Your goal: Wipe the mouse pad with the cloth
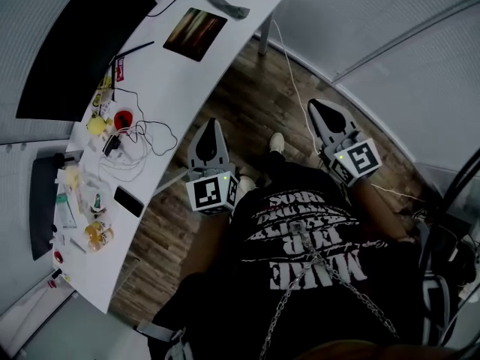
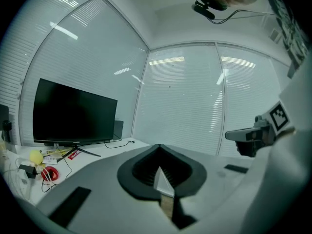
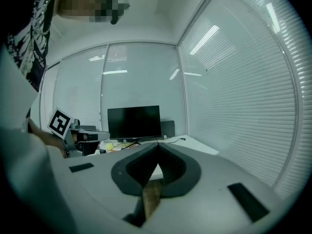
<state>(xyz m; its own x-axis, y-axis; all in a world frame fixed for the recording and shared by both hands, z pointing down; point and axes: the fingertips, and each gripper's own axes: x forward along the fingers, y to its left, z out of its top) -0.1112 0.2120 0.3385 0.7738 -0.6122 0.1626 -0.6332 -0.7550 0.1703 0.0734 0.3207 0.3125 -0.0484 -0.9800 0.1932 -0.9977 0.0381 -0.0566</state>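
Grey crumpled cloth [image 1: 229,7] is lying near the dark rectangular mouse pad [image 1: 195,33] on the white table [image 1: 180,81] while the left tool [image 1: 213,127] and right tool [image 1: 316,107], jaws together and empty, are hovering well away, wiping apparently not yet begun.

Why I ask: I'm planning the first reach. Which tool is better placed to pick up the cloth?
Left, probably. The left tool hangs beside the desk edge, while the right tool is out over the floor. Both are shut and empty; the cloth lies at the desk's far end.
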